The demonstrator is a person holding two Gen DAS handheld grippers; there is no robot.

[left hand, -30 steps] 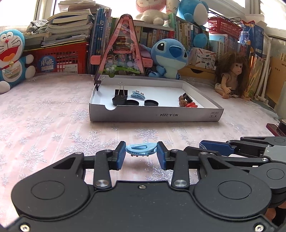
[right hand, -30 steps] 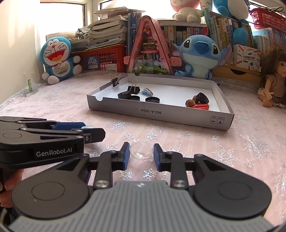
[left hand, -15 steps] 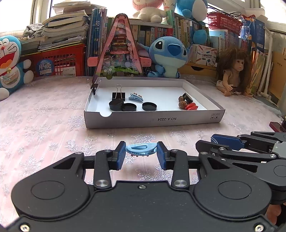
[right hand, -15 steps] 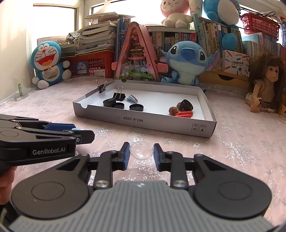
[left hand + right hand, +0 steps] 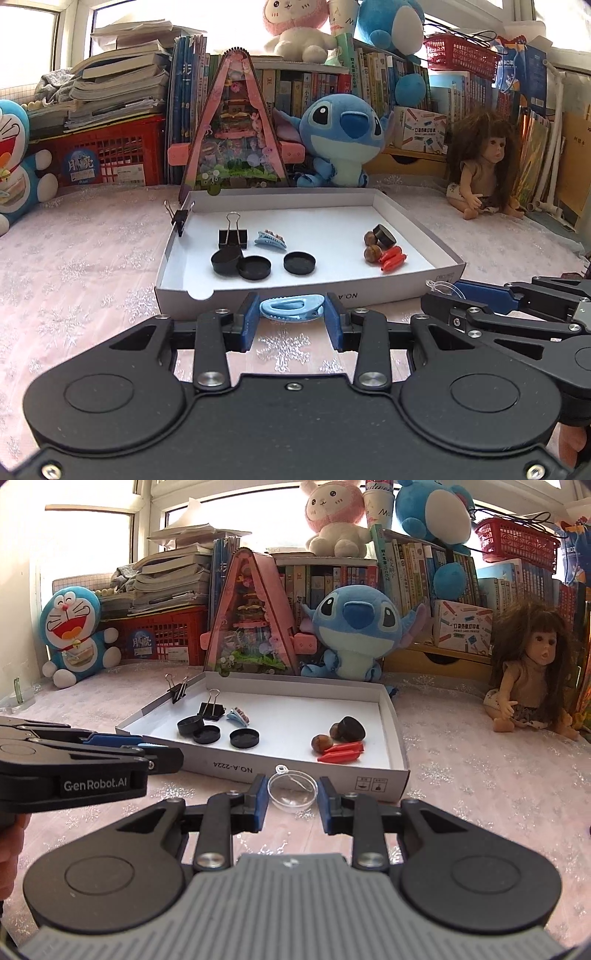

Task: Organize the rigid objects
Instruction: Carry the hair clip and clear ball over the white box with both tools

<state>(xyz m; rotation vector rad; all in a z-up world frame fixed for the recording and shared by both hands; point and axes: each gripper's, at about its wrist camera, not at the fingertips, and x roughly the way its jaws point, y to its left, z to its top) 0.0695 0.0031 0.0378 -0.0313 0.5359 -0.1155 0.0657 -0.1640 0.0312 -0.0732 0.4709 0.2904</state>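
Gripping a light blue hair clip (image 5: 291,308) between its blue pads, the left tool (image 5: 291,314) sits low in the middle of the left wrist view, narrowed onto the clip's two ends. The right tool (image 5: 291,794) is likewise narrowed, clamped on a clear plastic half-shell (image 5: 292,789) in the lower middle of its own view. Both held things hang just in front of the near wall of a shallow white cardboard box (image 5: 369,297), which lies on the pink snowflake-patterned worktop (image 5: 74,273) in the centre of the frame. Inside the box, towards its left, are a black binder clip (image 5: 232,236), a second blue hair clip (image 5: 270,240) and three black round lids (image 5: 255,266); towards its right lie brown nuts (image 5: 372,253) and red pieces (image 5: 392,260). Another binder clip (image 5: 179,218) is clipped on the box's left wall.
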